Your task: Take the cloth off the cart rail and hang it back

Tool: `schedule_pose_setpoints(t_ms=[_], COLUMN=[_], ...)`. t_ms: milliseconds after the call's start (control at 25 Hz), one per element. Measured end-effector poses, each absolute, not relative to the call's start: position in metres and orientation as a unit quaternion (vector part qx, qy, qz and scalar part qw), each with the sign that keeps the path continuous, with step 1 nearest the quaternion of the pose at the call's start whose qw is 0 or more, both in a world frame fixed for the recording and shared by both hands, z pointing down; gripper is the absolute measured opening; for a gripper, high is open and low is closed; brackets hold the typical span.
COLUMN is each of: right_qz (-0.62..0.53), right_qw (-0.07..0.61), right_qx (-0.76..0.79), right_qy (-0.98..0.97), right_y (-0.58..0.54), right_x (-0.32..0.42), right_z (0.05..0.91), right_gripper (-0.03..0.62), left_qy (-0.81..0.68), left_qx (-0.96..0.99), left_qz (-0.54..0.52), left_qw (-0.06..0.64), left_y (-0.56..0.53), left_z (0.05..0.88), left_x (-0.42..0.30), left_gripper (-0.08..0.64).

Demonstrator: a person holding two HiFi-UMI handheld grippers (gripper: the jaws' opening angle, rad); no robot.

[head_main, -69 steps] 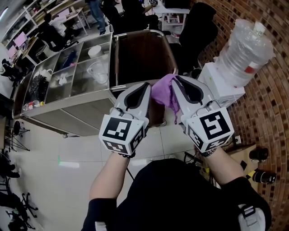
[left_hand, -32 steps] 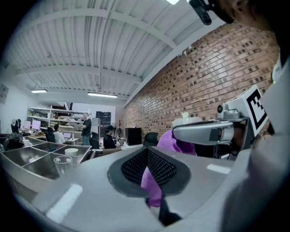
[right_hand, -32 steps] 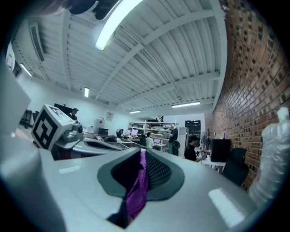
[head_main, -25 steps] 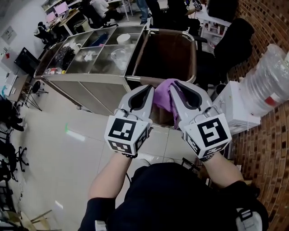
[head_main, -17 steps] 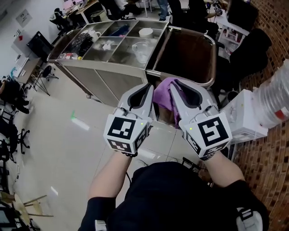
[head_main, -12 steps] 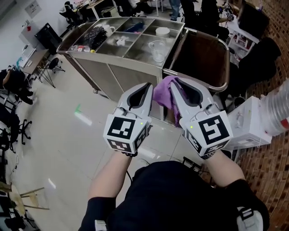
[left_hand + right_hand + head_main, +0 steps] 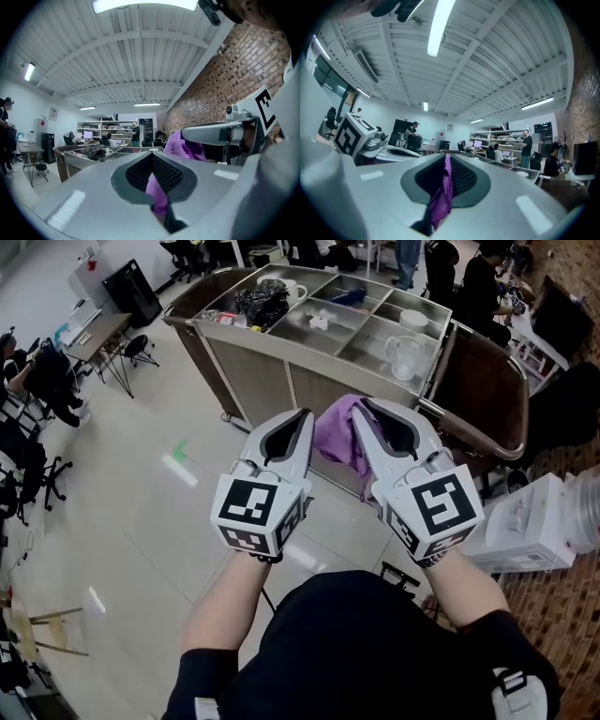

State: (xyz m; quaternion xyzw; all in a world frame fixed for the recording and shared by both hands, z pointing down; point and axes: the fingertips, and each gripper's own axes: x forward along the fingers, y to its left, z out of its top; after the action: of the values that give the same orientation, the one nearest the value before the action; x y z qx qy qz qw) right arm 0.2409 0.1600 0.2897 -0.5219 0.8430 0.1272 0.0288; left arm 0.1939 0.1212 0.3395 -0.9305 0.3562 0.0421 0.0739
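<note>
My left gripper [image 7: 298, 423] and right gripper [image 7: 372, 411] are both clamped tight, short of the long stainless-steel cart [image 7: 309, 343] and its curved metal rail [image 7: 459, 426]. The fuzzy purple cloth [image 7: 336, 432] hangs bunched between them. Each bites only a thin edge, so I judge that pulling them apart could slip one free.

shirt [image 7: 366, 652]: black, short-sleeved | left tool [image 7: 302, 415], right tool [image 7: 366, 404]: grey, black-white marker cubes [image 7: 255, 512]

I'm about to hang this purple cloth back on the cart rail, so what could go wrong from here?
The left tongs and right tongs each pinch a thin fold of the cloth; a tug could free it. The cloth is bunched between them, so it might drape unevenly over the cart rail and slide off.
</note>
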Motion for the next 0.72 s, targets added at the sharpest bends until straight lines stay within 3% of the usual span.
schedule_pose_setpoints(t_ms=[720], right_qz=[0.123], right_qw=[0.016], right_qx=[-0.447], right_qy=[0.886], right_y=[0.073], right_x=[0.071], right_z=[0.300], right_gripper=[0.032], left_qy=[0.436], left_qx=[-0.897], left_qz=[0.046], left_qw=[0.063], left_y=[0.055], left_z=[0.349], left_x=[0.021], left_gripper=[0.000])
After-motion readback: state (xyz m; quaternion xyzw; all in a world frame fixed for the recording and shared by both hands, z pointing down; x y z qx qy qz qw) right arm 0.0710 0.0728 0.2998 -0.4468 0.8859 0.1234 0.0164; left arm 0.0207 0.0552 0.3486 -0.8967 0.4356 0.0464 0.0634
